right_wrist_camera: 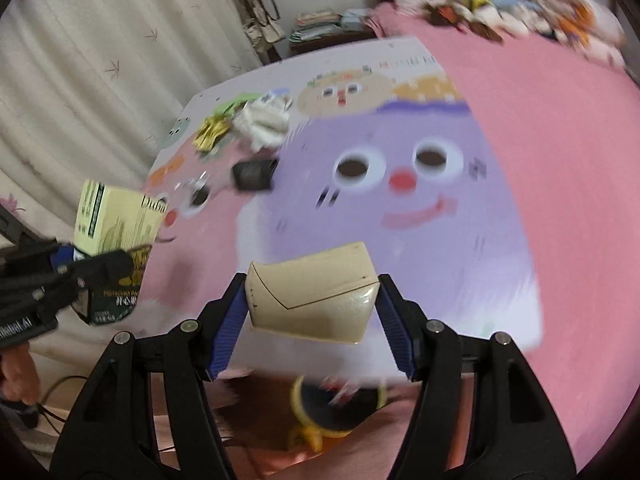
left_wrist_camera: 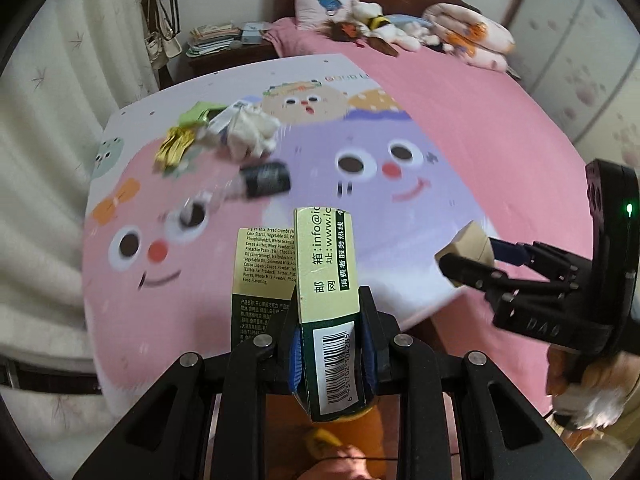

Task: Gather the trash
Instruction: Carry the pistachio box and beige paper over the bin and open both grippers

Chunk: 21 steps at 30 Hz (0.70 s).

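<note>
My left gripper [left_wrist_camera: 331,300] is shut on a flattened pale green chocolate box [left_wrist_camera: 325,272], held edge-up over the cartoon mat [left_wrist_camera: 400,208]; the same box [right_wrist_camera: 116,224] shows at the left of the right wrist view. My right gripper [right_wrist_camera: 312,300] is shut on a cream carton [right_wrist_camera: 312,300], which spans its blue pads; in the left wrist view this gripper [left_wrist_camera: 460,256] comes in from the right with the carton [left_wrist_camera: 470,242]. On the mat's far left lie a gold wrapper [left_wrist_camera: 174,148], a green wrapper [left_wrist_camera: 196,114], crumpled white tissue [left_wrist_camera: 256,132] and a dark packet [left_wrist_camera: 266,180].
The mat covers part of a pink bed [left_wrist_camera: 500,120], with plush toys [left_wrist_camera: 380,24] and a pillow [left_wrist_camera: 320,2] at its head. A nightstand with stacked papers [left_wrist_camera: 212,40] stands by the curtain [left_wrist_camera: 48,100]. Below the right gripper is a yellow-rimmed bin [right_wrist_camera: 340,404].
</note>
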Available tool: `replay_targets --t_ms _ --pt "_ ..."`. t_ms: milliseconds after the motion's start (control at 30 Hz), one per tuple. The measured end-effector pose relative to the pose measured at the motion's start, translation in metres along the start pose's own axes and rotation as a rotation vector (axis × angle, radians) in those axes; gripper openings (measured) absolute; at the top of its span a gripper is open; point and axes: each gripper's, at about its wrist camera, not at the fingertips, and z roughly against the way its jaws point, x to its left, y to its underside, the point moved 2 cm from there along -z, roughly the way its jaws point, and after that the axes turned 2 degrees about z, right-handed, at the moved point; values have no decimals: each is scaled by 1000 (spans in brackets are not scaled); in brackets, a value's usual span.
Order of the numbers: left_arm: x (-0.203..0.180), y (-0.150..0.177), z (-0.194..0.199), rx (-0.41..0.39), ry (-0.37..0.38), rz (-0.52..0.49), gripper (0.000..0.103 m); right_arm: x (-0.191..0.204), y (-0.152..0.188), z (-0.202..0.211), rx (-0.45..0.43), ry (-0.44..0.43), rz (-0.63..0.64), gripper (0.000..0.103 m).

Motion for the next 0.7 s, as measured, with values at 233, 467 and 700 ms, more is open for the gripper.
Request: replay_targets --t_ms 233,467,700 --pt "15 90 35 -38 7 -76 23 56 89 29 27 44 -17 60" --pt "14 153 22 34 87 -62 23 80 144 29 117 74 7 60" --pt "5 212 -41 184 114 -22 23 60 199 -18 219 99 -70 60"
